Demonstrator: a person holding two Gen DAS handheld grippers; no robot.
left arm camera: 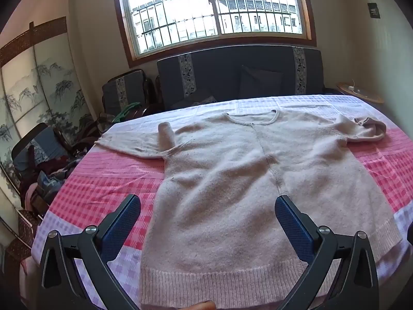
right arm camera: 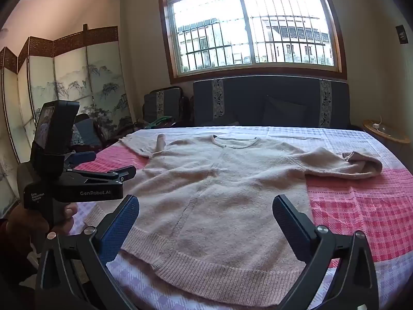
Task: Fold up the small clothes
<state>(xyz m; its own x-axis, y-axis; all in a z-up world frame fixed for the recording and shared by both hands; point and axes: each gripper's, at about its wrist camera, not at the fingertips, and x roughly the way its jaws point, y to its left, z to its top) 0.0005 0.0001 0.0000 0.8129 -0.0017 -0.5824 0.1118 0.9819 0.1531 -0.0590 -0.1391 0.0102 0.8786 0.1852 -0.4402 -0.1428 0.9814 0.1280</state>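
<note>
A pale pink knitted sweater (left arm camera: 232, 180) lies spread flat, front up, on a table with a pink and lilac checked cloth (left arm camera: 108, 180). Its neck points away from me and its ribbed hem is nearest. The left sleeve (left arm camera: 129, 143) lies out to the side with a bump near the shoulder. The right sleeve (left arm camera: 366, 129) is bunched at its cuff. My left gripper (left arm camera: 207, 211) is open and empty, above the hem's left part. My right gripper (right arm camera: 206, 211) is open and empty, above the hem's right part of the sweater (right arm camera: 232, 180). The left gripper (right arm camera: 113, 165) also shows in the right wrist view.
A dark sofa (left arm camera: 240, 77) stands behind the table under a barred window. A painted folding screen (left arm camera: 38, 90) and chairs piled with clothes (left arm camera: 46, 165) are at the left. A small round side table (left arm camera: 361, 91) is at the far right.
</note>
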